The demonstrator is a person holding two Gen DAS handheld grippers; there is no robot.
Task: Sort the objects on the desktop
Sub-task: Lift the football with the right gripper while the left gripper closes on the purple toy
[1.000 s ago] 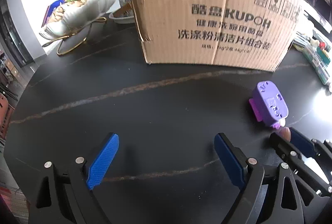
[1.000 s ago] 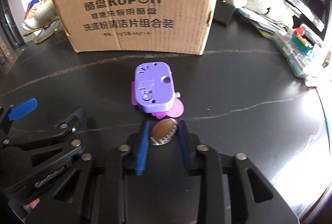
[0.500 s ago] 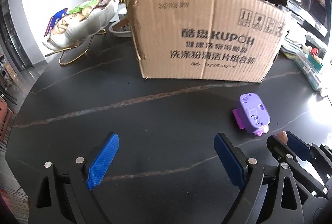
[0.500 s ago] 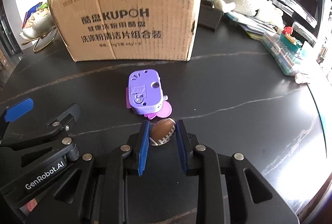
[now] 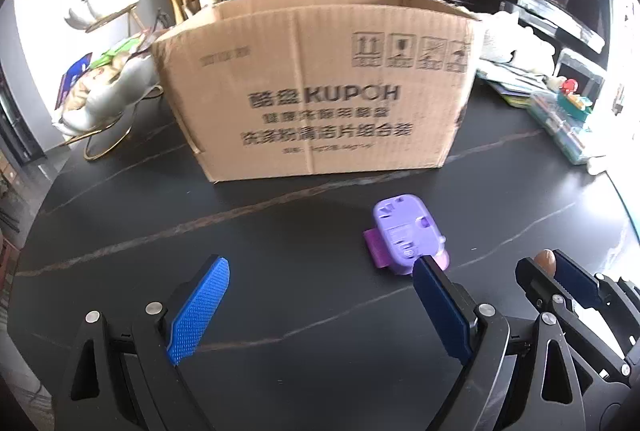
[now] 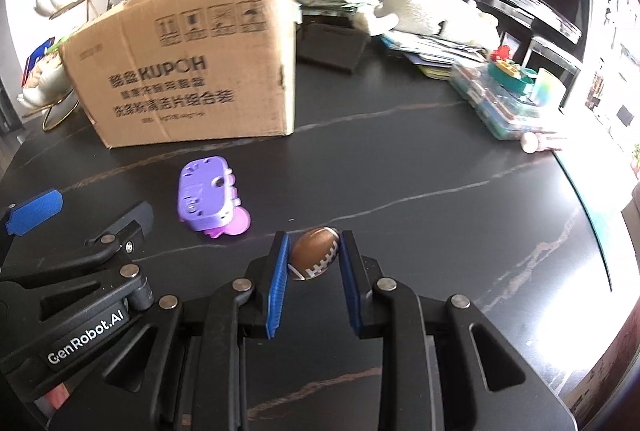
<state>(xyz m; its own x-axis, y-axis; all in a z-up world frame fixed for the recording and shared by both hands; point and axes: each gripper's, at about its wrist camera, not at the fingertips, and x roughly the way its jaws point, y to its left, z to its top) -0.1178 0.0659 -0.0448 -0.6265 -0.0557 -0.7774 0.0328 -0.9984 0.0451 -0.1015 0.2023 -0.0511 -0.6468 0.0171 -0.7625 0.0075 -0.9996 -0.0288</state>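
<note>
My right gripper is shut on a small brown toy football and holds it above the black table. The football also shows in the left wrist view, at the tips of the right gripper. A purple plastic toy lies on the table to the left of the right gripper; it also shows in the left wrist view. My left gripper is open and empty, near the purple toy. An open cardboard box stands behind; it also shows in the right wrist view.
A white shell-shaped dish on a gold stand with snacks is left of the box. Books, plastic cases and small toys line the right side of the table. A white plush toy and a black box lie behind.
Both grippers have risen and drawn back from the box, so the box's open top now shows. The right gripper has moved right with the football, away from the purple toy.
</note>
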